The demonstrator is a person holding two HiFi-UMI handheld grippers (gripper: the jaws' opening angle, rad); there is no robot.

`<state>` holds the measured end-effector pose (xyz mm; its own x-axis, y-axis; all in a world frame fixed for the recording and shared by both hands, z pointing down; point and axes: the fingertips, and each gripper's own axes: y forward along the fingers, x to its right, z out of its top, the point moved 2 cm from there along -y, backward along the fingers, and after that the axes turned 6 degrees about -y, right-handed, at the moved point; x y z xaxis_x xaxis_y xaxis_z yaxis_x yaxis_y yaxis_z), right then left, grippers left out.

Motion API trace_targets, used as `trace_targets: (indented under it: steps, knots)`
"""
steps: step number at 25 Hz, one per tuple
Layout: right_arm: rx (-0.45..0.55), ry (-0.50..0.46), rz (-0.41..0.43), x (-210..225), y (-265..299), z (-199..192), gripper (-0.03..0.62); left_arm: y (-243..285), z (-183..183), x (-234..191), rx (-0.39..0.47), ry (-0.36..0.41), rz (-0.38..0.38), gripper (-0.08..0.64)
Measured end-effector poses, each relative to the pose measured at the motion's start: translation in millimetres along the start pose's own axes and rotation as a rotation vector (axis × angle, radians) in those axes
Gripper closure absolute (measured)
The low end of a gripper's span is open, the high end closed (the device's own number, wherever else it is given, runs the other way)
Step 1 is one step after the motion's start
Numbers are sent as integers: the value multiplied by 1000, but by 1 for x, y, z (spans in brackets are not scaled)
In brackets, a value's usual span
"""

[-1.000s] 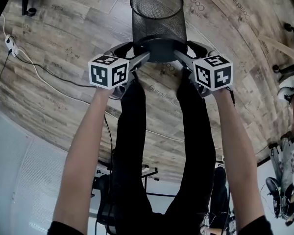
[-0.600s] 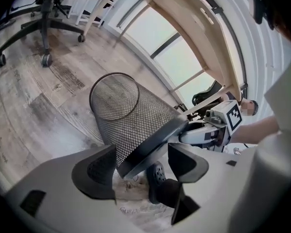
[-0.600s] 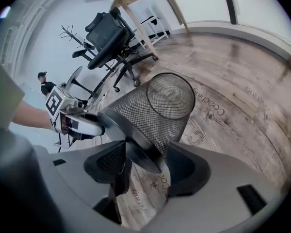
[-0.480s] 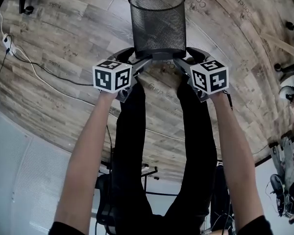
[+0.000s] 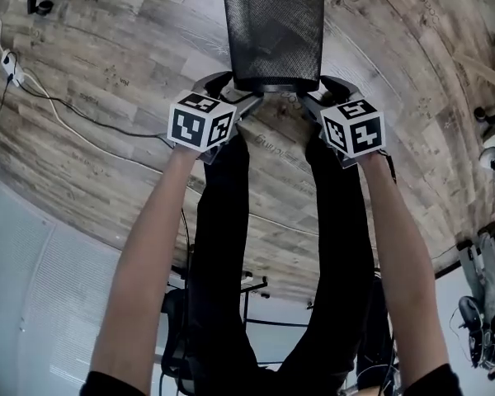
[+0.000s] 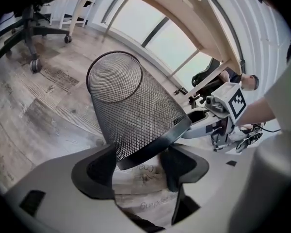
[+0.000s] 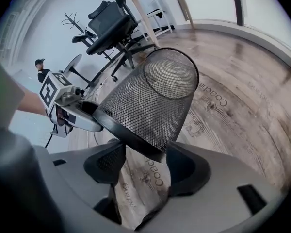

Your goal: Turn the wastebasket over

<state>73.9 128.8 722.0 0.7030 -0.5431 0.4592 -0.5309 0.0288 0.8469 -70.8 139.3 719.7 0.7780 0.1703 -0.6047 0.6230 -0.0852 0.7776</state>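
The wastebasket is made of black wire mesh with a solid dark band round its closed base, so it is judged to be light and fairly stiff. The mesh wall can probably be dented if it is squeezed hard. The band is smooth and round and may slip or turn in a grip. The band is therefore considered the best place to hold it, from two opposite sides, and there it is held now. The basket is kept in front of the person, above the wooden floor. Whether its far end touches the floor cannot be told, because this end is cut off at the top edge of the head view. The long axis runs away from the person and slopes down. The base is turned toward the person and the wider end is pointed away, toward the floor. The left gripper is set on the left side of the base and the right gripper on the right side. The jaws of each are spread wide, with the edge of the band taken between them and the pads laid against it. A white cable is seen on the floor, well apart to the left.
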Motion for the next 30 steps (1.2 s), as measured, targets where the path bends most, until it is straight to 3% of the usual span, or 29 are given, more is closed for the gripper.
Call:
trace_targets:
  steps: [17,30]
  knots:
    - [-61,-104,-54,11,44,-30,322,41,-36,-26,-16,92,52,224]
    - [-82,-112,-85,12,64,-45,322,57,-53,-39,-64,147,77,222]
